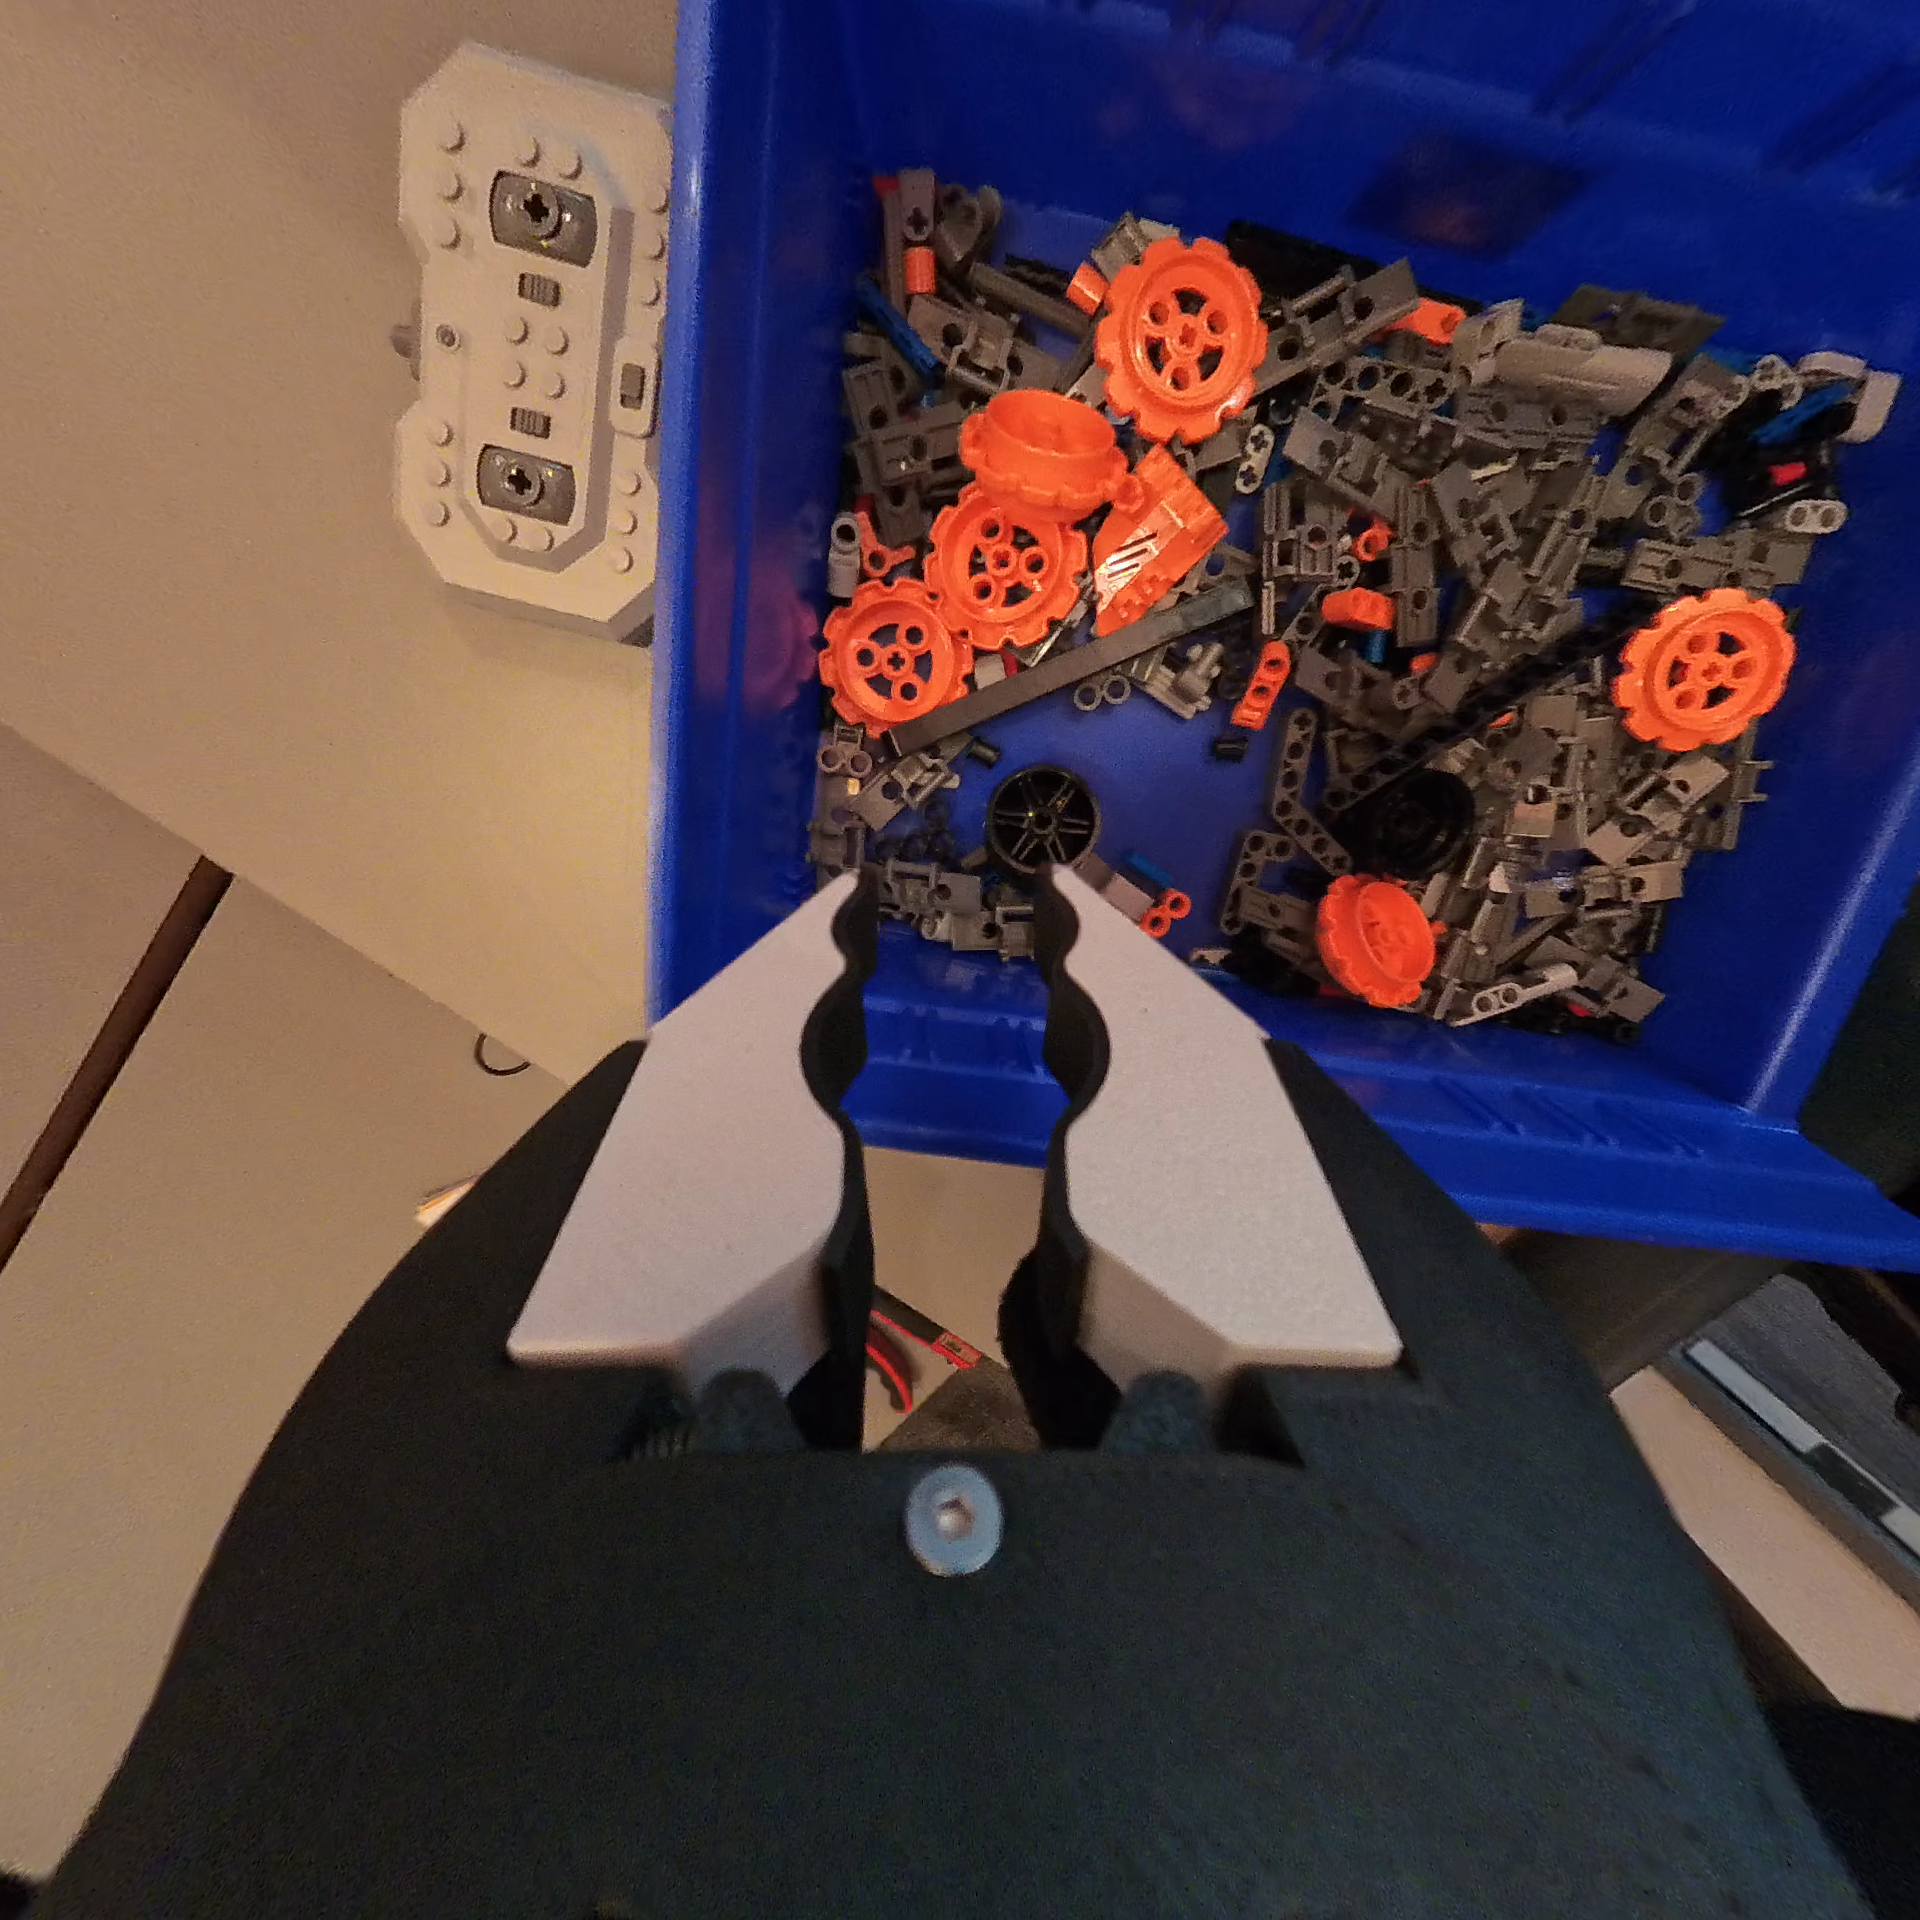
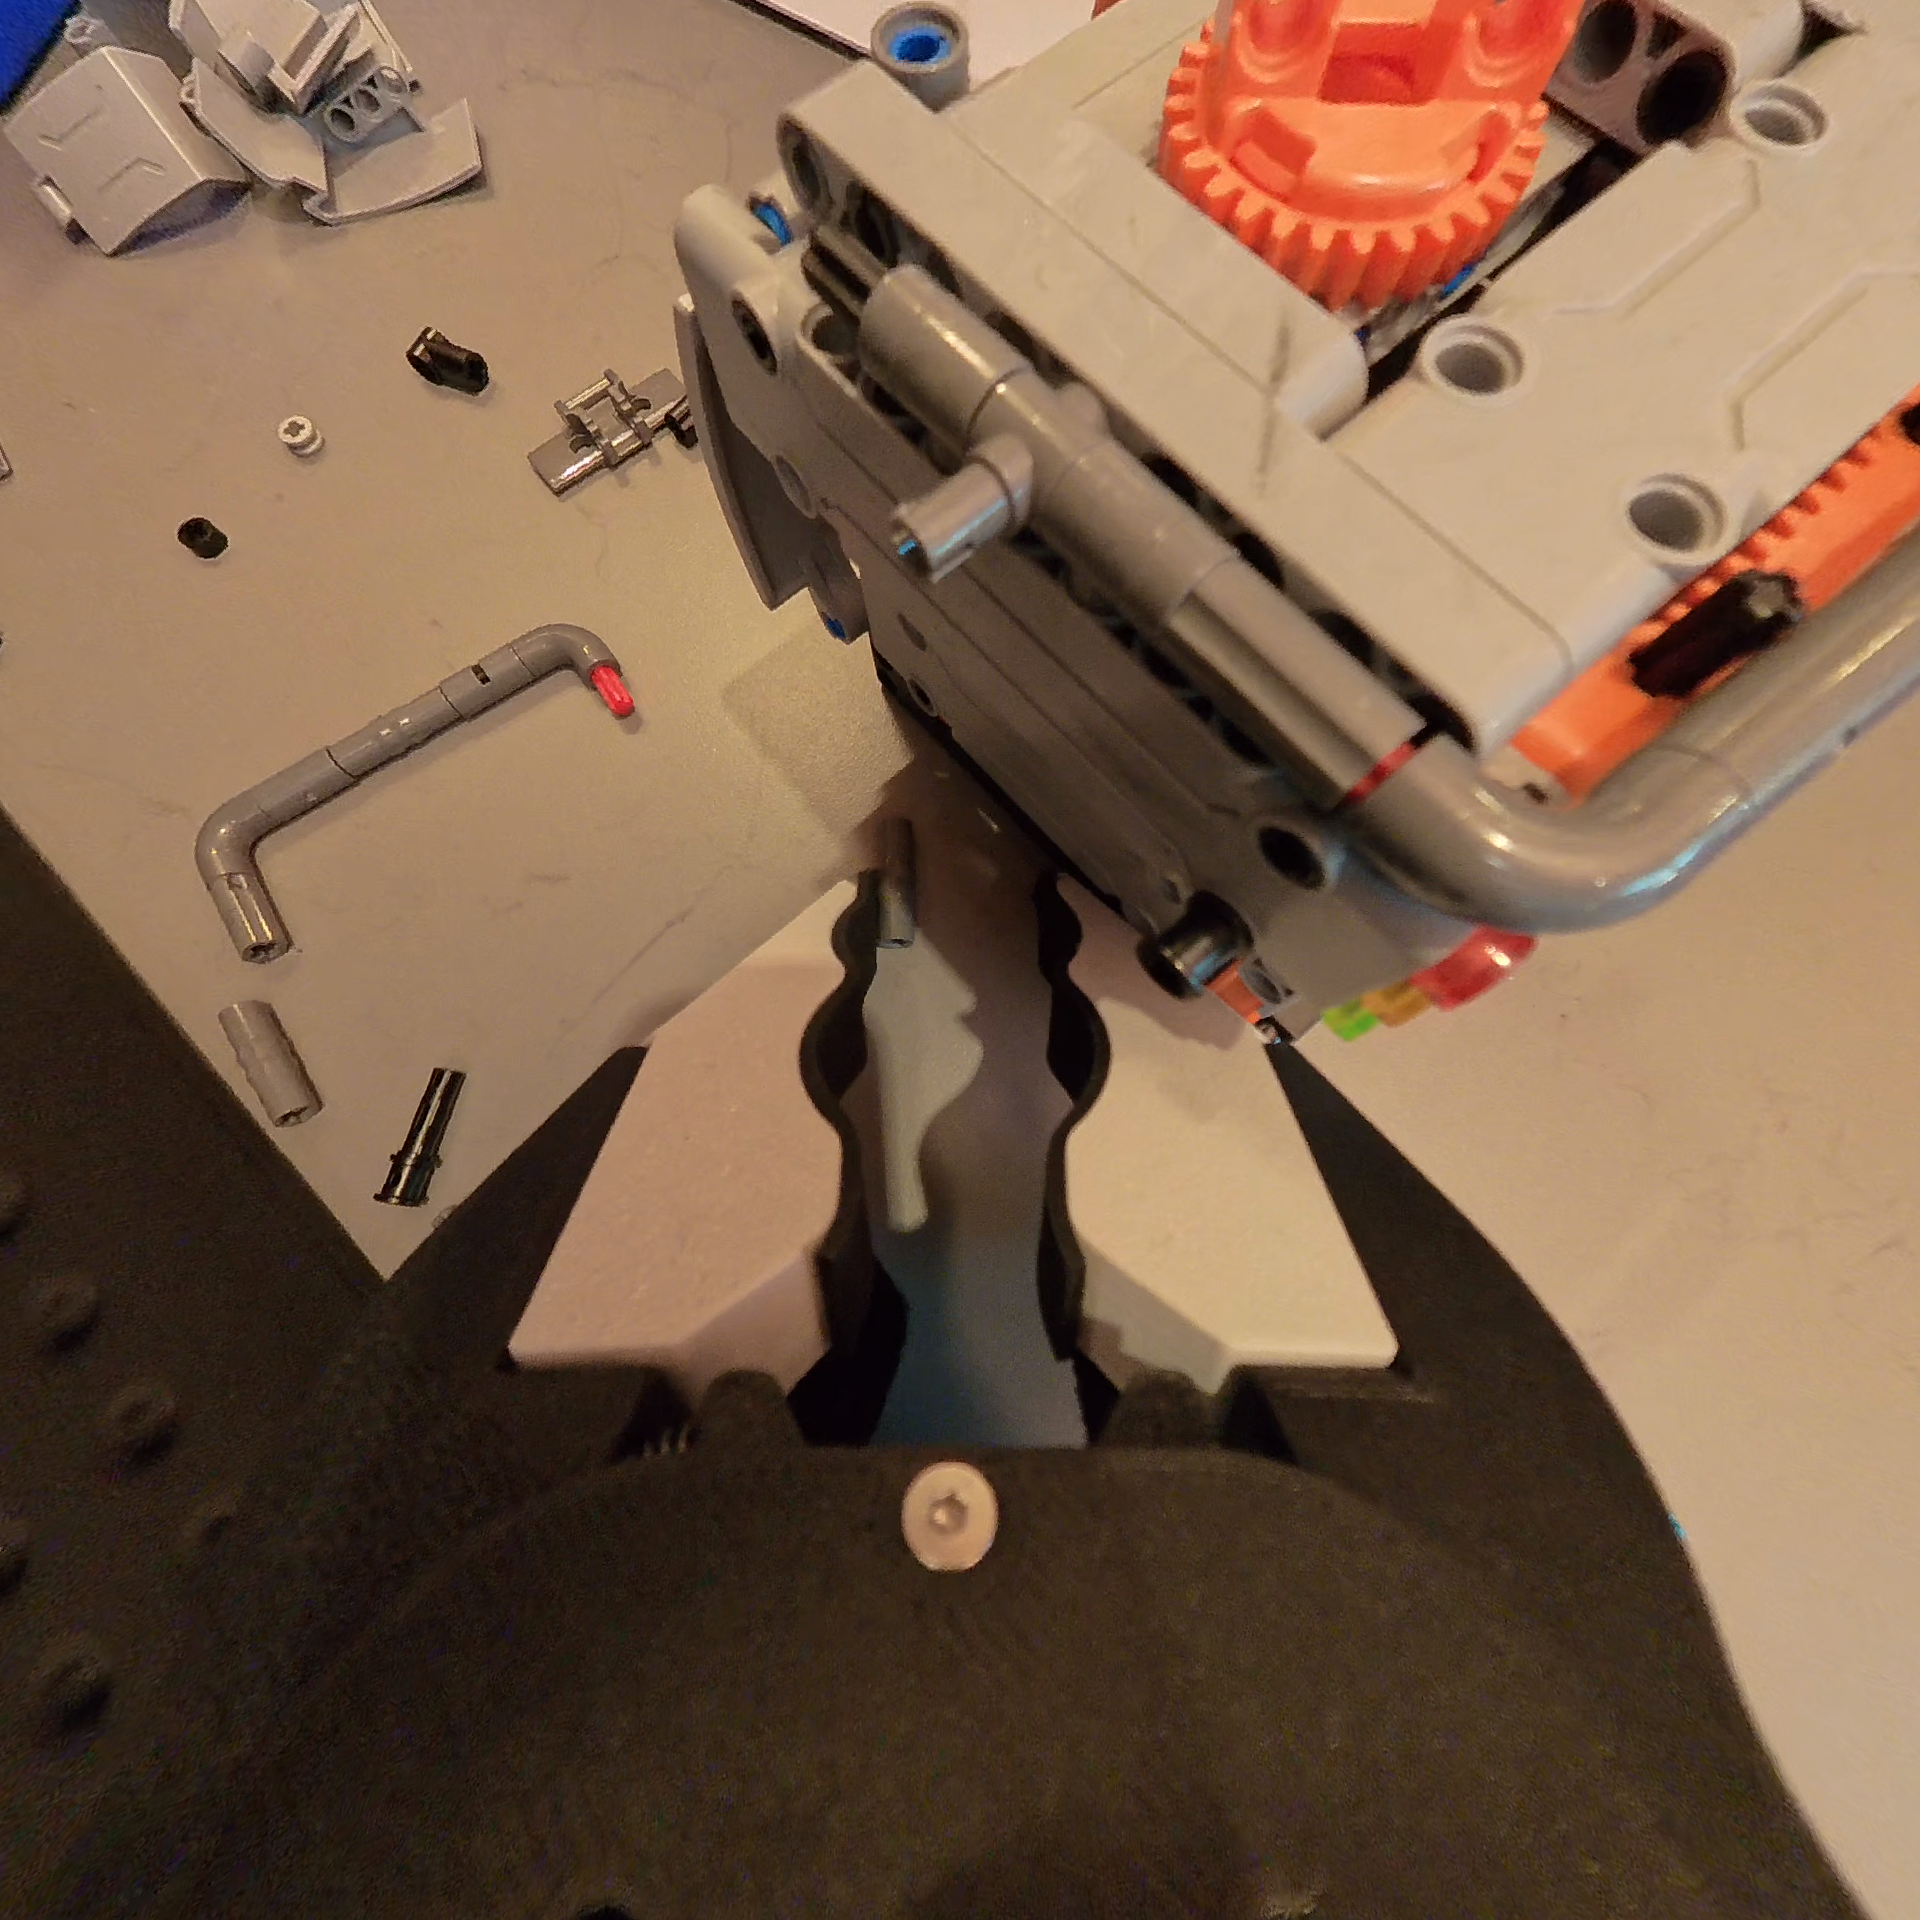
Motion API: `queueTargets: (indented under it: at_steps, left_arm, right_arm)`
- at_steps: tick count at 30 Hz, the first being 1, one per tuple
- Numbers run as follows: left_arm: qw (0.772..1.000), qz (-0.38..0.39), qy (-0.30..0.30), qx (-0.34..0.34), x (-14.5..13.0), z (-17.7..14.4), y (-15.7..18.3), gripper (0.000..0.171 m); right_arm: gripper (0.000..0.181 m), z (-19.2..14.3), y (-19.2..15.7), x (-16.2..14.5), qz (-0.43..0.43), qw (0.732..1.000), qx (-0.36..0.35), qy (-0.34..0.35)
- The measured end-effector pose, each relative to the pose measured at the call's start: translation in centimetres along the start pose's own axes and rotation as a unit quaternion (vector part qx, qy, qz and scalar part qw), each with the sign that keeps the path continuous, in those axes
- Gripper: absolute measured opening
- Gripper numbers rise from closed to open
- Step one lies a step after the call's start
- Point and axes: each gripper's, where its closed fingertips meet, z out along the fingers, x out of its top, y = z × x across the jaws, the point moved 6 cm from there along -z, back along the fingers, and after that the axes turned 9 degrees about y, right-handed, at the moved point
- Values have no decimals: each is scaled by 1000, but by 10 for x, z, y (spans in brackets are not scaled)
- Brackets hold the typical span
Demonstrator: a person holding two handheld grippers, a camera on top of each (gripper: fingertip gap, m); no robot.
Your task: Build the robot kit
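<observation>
Left wrist view: beige tabletop [image 1: 312, 675] under blue bin [image 1: 748, 727], both tools [image 1: 951, 899] [image 2: 961, 904] apart, empty.

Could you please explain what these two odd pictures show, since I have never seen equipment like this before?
Each picture comes from a camera on a hand-held two-finger gripper, looking along its fingers. The left gripper is open and empty above a blue bin of grey, black and orange toy building parts, beside a pale grey block. The right gripper is open too; a small dark grey pin sits at its left fingertip, though I cannot tell if it touches. Just ahead is a half-built grey model, with loose pieces scattered on the grey mat.
</observation>
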Motion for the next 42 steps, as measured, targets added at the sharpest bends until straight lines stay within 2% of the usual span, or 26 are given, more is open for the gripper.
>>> queueTargets:
  at_steps: [6,11,13,16,19,24,27,29,32,35,38,41,42]
  left_arm:
    - [999,25,-10,-27,16,31,6,43]
    - [997,56,-2,-58,44,66,21,55]
    - [997,45,-7,-65,53,77,25,58]
    - [995,9,-45,-87,46,95,27,74]
    - [992,-14,-62,-112,37,100,33,67]
    - [981,2,-67,-180,26,85,62,47]
    - [988,-21,0,-154,37,70,50,47]
    - [995,-18,43,-88,49,67,30,50]
    - [996,-15,61,-66,62,76,17,59]
    - [998,3,30,-57,63,95,14,52]
    - [998,8,-8,-54,59,110,21,64]
    - [996,-13,-33,-82,50,113,31,61]
    - [994,-21,-30,-104,48,112,37,54]
  right_arm:
    - [29,0,0,0,0,1000,-1,0]
    - [28,0,0,0,1,1000,-1,0]
    - [28,0,1,0,2,1000,-1,0]
    - [28,0,1,0,2,1000,-1,0]
    - [28,0,1,0,2,1000,-1,0]
    - [27,0,1,0,3,1000,-1,0]
    - [27,0,1,0,3,1000,-1,0]
    - [27,0,1,0,4,1000,-1,0]
    - [27,0,1,0,3,1000,-1,0]
    - [27,0,0,0,2,1000,-2,0]
    - [27,0,0,0,0,1000,-3,0]
    - [27,0,0,0,0,1000,-3,0]
    - [27,0,0,0,0,1000,-3,0]
